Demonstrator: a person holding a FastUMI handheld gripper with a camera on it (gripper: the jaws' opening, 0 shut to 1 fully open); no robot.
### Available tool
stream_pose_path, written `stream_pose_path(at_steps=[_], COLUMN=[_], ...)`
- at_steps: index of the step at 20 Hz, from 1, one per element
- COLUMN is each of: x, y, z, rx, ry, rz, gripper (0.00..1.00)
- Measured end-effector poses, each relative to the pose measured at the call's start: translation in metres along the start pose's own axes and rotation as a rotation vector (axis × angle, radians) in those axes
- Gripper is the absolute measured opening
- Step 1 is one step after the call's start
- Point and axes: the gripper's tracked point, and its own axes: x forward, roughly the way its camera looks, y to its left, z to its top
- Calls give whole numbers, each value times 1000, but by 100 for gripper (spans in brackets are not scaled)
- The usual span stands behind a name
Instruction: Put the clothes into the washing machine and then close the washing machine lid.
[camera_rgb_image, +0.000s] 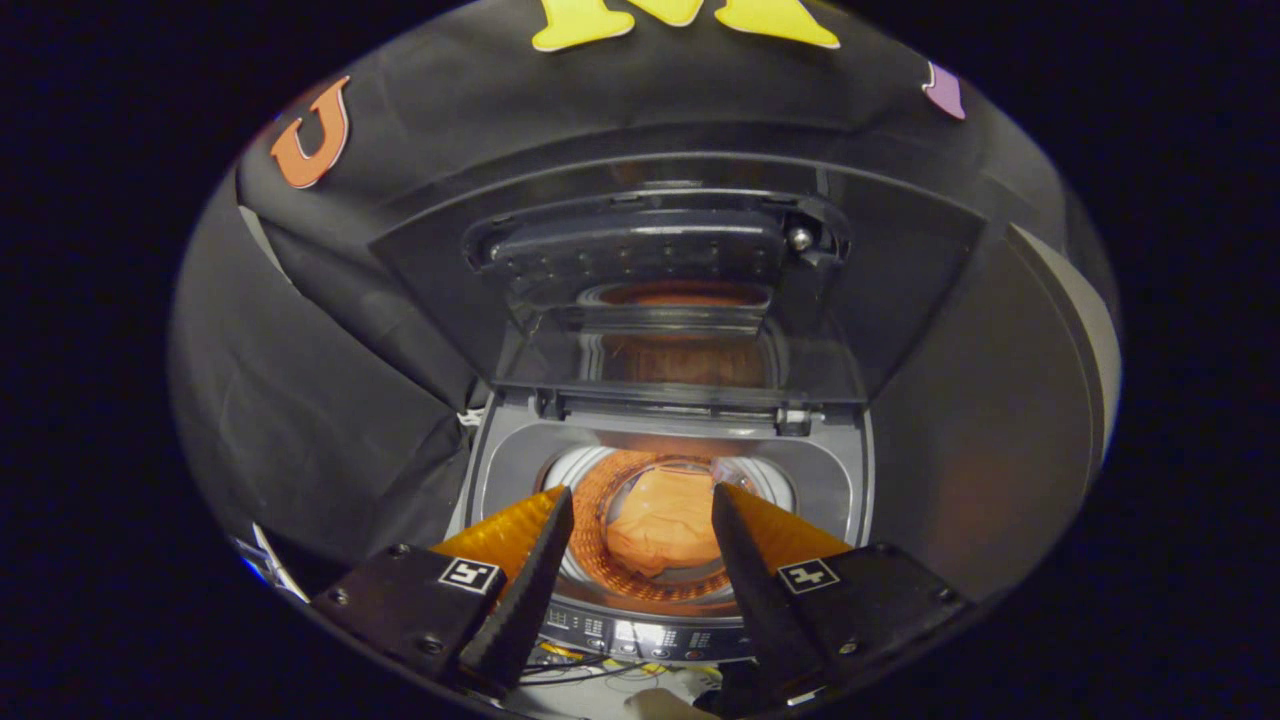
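A top-loading washing machine (845, 470) stands below and ahead of me, its dark glass lid (660, 290) raised upright at the back. An orange garment (665, 530) lies crumpled at the bottom of the drum (585, 500). My gripper (640, 495) hovers above the drum's mouth, open, with nothing between its fingers; the garment shows in the gap, far below. The machine's control panel (640, 635) runs under the fingers.
Black cloth walls close in on the left (300, 400) and behind the machine. A pale curved surface (1080, 320) stands at the right. Cables and a white object (660, 700) lie in front of the machine, below the gripper.
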Motion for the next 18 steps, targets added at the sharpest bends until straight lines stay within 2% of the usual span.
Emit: stream_pose_path(at_steps=[3, 6, 9, 18], x=[-9, -21, -34, -82], y=[-3, 2, -1, 13], z=[10, 27, 42, 108], rx=[-28, -55, -96, -114], ry=[-43, -113, -180, -355], rz=[-14, 10, -12, 12], gripper=[87, 87, 87, 87])
